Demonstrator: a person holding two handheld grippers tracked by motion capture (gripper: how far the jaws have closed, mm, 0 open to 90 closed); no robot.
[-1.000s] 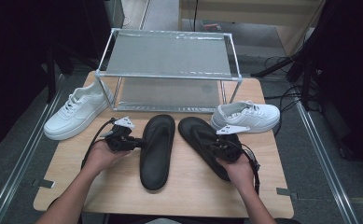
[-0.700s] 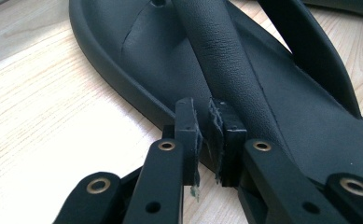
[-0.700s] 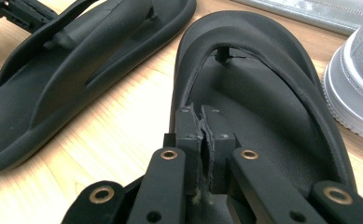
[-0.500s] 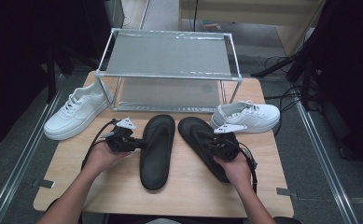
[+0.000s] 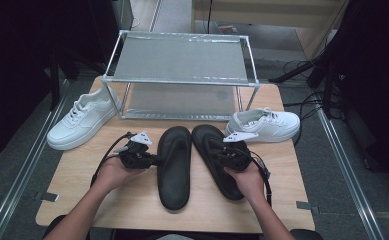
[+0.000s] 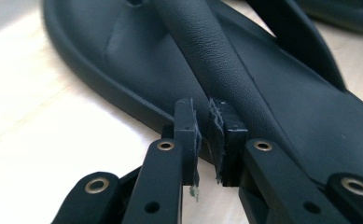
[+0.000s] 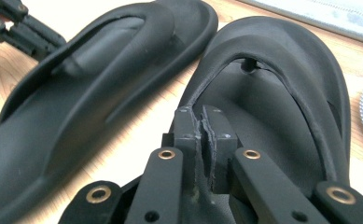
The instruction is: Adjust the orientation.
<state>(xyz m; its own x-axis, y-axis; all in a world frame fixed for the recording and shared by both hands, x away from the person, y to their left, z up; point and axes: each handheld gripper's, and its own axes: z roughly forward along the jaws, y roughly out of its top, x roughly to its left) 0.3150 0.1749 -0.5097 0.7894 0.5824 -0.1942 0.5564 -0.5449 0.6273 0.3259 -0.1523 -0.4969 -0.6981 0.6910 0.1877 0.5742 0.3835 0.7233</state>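
Two black flip-flops lie side by side on the counter point(image 5: 132, 210), in front of a two-tier metal rack point(image 5: 182, 75). The left flip-flop point(image 5: 174, 165) is laid with its long axis running from the near edge toward the rack, toe end pointing at the rack. The right flip-flop point(image 5: 217, 160) is angled slightly, with its toe leaning toward the left one and its heel splayed outward.

The left hand-held gripper point(image 5: 158, 160) is placed against the outer edge of the left flip-flop, which lies directly inboard of it, across the jaws' line of reach. In the left gripper view, the jaws are seen nearly closed beside the strap point(image 6: 226, 70), with a narrow gap between the pads; no firm grip on the strap or the sole rim can be confirmed.

The right hand-held gripper point(image 5: 217, 150) is positioned over the right flip-flop, pointing toward its toe. In the right gripper view, its jaws are seen pinched onto the inner strap point(image 7: 202, 98) near mid-length.

One white sneaker point(image 5: 82, 120) rests at the left of the rack, another point(image 5: 267, 124) at the right. Each hand is nearest its own flip-flop.
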